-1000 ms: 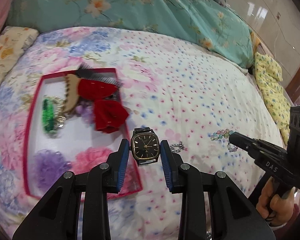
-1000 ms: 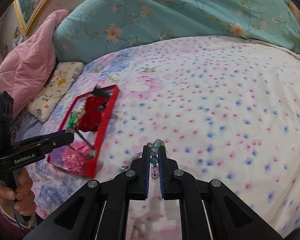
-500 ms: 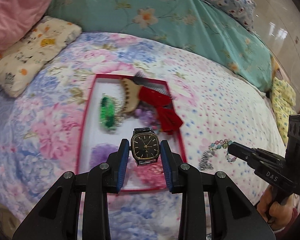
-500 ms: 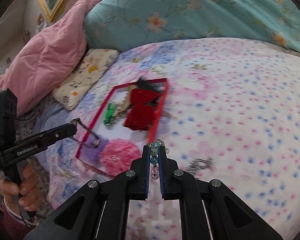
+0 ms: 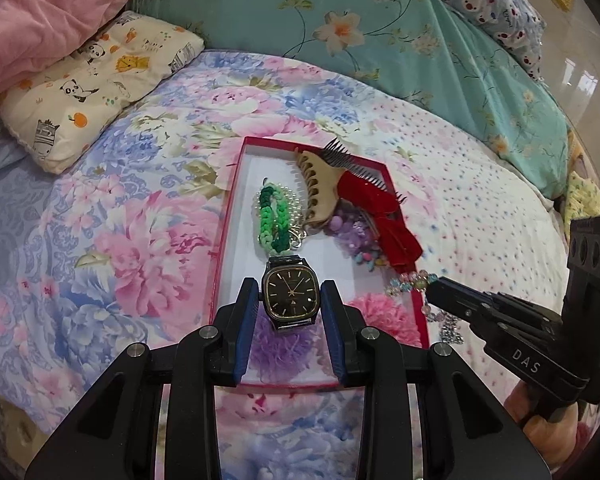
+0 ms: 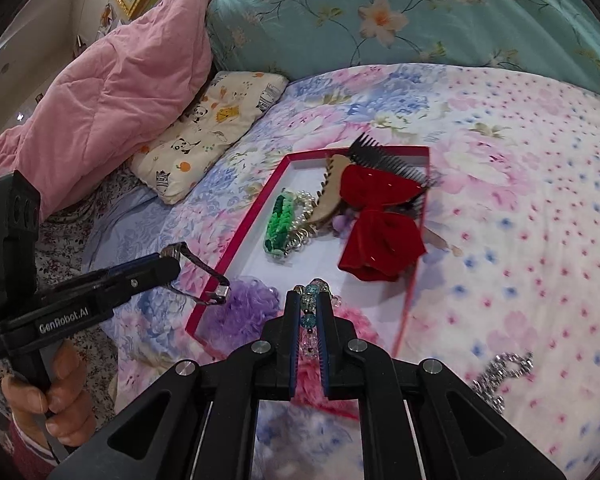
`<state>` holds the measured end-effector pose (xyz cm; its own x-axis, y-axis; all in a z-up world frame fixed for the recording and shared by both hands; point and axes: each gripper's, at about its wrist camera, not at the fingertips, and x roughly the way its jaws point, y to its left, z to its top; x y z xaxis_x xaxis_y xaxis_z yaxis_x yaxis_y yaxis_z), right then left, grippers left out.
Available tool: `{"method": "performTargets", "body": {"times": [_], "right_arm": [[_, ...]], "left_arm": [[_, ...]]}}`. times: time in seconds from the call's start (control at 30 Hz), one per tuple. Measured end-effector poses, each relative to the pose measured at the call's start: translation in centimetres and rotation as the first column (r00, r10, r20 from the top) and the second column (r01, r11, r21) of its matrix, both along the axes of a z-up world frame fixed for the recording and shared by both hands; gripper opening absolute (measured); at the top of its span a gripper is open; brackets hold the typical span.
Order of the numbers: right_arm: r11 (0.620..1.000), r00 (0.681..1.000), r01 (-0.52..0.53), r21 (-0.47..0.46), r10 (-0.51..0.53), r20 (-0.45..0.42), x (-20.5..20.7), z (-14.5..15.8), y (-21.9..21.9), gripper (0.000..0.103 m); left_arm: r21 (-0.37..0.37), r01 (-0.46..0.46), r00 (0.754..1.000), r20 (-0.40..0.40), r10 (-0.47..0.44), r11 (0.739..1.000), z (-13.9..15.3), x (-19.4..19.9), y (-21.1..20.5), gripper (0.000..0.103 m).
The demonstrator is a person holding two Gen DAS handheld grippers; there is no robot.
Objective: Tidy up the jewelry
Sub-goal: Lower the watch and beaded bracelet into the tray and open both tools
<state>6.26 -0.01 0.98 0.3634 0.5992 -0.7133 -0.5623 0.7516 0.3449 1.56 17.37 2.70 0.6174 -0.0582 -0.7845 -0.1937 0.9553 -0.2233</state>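
Observation:
My left gripper (image 5: 291, 300) is shut on a square black-faced wristwatch (image 5: 290, 293) and holds it above the near end of the red-rimmed white tray (image 5: 236, 184). My right gripper (image 6: 309, 312) is shut on a bracelet of clear, blue and pink beads (image 6: 310, 308) above the tray's near right part (image 6: 414, 280); the bracelet also shows in the left wrist view (image 5: 410, 280). The tray holds a green braided band (image 5: 274, 220), a pearl string, a beige hair claw (image 5: 318, 188), a red bow with black comb (image 5: 380, 208), purple beads, and purple (image 5: 278, 342) and pink (image 5: 380, 314) scrunchies.
The tray lies on a floral bedspread (image 5: 120, 240). A sparkly silver piece (image 6: 504, 372) lies on the bed right of the tray. A small animal-print pillow (image 5: 96, 80), a pink quilt (image 6: 120, 80) and teal floral bedding (image 5: 340, 32) lie at the back.
Both grippers have moved left, from the dotted bedspread to over the tray, each still holding its piece. The tray now sits directly ahead of both.

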Motion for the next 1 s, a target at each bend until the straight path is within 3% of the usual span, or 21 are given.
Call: {"method": "performTargets", "body": {"times": [0.37, 0.6, 1.0], "right_arm": [[0.999, 0.999, 0.043, -0.027, -0.043, -0.027, 2.7, -3.0, 1.2, 0.007], [0.997, 0.996, 0.052, -0.051, -0.055, -0.071, 3.6, -5.1, 0.8, 0.007], [0.997, 0.990, 0.046, -0.063, -0.054, -0.134, 4.6, -7.2, 0.9, 0.008]], "left_arm": [[0.034, -0.001, 0.999, -0.052, 0.003, 0.999, -3.0, 4.3, 0.2, 0.029], [0.007, 0.004, 0.995, -0.098, -0.003, 1.000, -5.9, 7.1, 0.0, 0.029], [-0.015, 0.003, 0.991, -0.132, -0.005, 1.000, -8.4, 8.0, 0.2, 0.029]]}}
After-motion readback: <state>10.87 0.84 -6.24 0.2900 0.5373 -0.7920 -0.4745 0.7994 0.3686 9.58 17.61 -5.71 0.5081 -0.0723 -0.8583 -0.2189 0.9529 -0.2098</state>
